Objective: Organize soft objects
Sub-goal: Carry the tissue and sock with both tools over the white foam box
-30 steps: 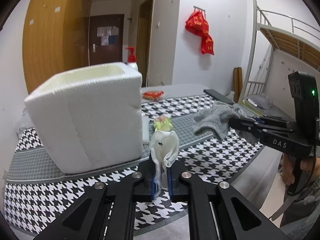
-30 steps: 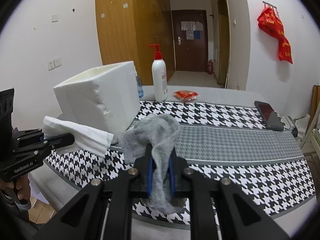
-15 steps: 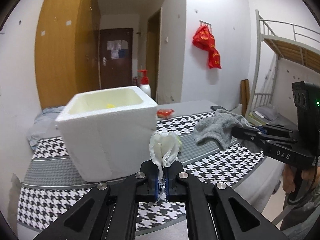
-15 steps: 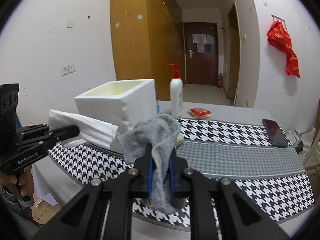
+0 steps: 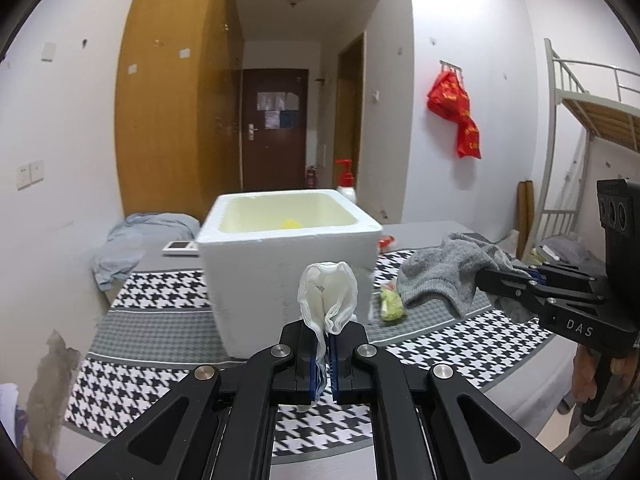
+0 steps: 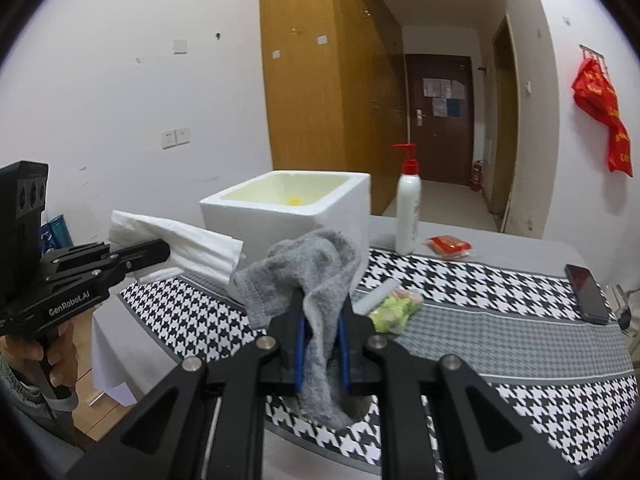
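Foam box [image 5: 288,264] sits straight ahead of left claw [image 5: 325,354] pinching tissue [image 5: 327,300]; right claw [image 6: 320,354] pinching sock [image 6: 304,276].

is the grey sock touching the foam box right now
Apart. In the left wrist view the grey sock hangs from the right gripper to the right of the foam box, with patterned table between them.

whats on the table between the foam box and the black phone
In the right wrist view, between the foam box and the phone lie a green-wrapped item and a small white piece on the checked cloth.
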`<move>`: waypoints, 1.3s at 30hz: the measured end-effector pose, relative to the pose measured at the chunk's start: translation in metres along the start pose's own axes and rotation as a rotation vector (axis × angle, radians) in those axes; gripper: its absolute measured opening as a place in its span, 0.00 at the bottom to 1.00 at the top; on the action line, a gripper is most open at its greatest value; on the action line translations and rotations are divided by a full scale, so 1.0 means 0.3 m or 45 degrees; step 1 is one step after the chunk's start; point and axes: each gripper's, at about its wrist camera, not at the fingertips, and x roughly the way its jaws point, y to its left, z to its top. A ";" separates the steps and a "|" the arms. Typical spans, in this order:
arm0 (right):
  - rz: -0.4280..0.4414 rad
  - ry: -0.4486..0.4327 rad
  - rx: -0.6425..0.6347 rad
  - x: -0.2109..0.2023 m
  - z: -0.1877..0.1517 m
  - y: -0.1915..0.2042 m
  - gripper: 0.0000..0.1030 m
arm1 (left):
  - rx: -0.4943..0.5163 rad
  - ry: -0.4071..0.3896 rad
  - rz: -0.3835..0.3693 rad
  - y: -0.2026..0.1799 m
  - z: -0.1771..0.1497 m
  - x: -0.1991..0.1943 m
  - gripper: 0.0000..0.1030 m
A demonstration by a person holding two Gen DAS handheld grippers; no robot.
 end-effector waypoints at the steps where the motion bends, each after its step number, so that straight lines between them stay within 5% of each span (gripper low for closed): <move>1: 0.010 0.001 -0.005 0.006 0.004 0.007 0.16 | -0.005 -0.005 0.010 0.009 0.000 -0.007 0.04; 39: 0.063 -0.106 -0.079 0.117 0.307 0.047 0.16 | -0.009 -0.162 0.056 0.139 0.233 -0.013 0.04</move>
